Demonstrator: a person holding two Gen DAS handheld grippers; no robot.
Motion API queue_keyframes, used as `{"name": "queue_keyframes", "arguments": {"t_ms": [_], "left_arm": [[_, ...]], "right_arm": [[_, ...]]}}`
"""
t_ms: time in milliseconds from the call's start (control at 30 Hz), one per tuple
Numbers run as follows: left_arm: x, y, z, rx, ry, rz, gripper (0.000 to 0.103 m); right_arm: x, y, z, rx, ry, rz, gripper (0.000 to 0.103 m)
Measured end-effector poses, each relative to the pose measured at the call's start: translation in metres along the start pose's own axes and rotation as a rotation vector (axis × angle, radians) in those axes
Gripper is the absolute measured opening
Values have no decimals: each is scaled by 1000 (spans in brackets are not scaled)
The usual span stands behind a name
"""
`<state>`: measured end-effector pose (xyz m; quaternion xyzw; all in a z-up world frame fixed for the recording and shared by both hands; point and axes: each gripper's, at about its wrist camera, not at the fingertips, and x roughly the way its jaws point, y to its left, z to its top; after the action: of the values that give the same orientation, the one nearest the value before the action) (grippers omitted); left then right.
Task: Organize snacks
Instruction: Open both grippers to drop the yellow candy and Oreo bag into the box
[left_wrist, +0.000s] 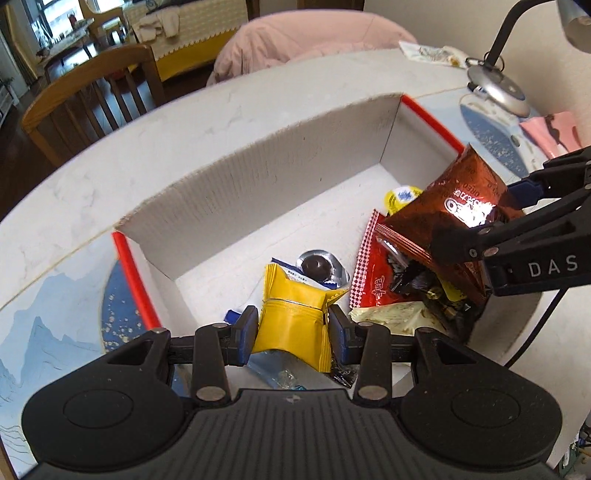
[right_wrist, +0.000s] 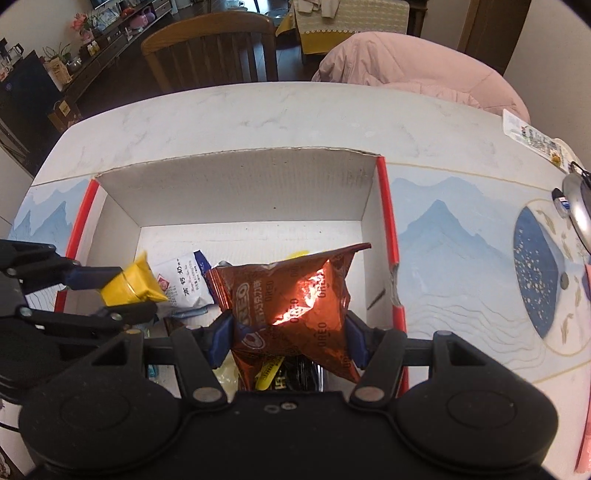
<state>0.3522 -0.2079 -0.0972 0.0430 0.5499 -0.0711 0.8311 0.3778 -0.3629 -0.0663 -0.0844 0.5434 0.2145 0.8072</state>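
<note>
A white cardboard box (left_wrist: 258, 177) with red edges stands on the table and holds several snack packets. My left gripper (left_wrist: 291, 328) is shut on a yellow snack packet (left_wrist: 291, 317) over the box's near left part; it also shows in the right wrist view (right_wrist: 129, 284). My right gripper (right_wrist: 288, 332) is shut on a brown Oreo packet (right_wrist: 295, 295) over the box's right side; the packet also shows in the left wrist view (left_wrist: 454, 210). Below lie a red packet (left_wrist: 373, 273), a white packet (right_wrist: 181, 280) and a foil-wrapped snack (left_wrist: 321, 266).
The box's far half (right_wrist: 251, 229) holds nothing. A desk lamp base (left_wrist: 495, 85) and a pink item (left_wrist: 550, 133) stand at the table's right. A wooden chair (right_wrist: 210, 51) and a pink coat (right_wrist: 406, 70) are beyond the far edge.
</note>
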Motion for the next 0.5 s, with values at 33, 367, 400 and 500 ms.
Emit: {"name": "queue_keyframes", "arguments": {"t_ms": [33, 367, 400, 500], "left_arm": [[4, -1, 1, 0, 8, -1, 40], [26, -1, 1, -22, 107, -24, 41], [26, 0, 1, -32, 108, -26, 43], [24, 5, 0, -60, 102, -59, 47]], "right_arm": [[2, -1, 1, -1, 4, 3, 60], [10, -4, 4, 4, 21, 14, 63], [10, -3, 3, 2, 23, 12, 64], [10, -4, 2, 4, 25, 13, 70]]}}
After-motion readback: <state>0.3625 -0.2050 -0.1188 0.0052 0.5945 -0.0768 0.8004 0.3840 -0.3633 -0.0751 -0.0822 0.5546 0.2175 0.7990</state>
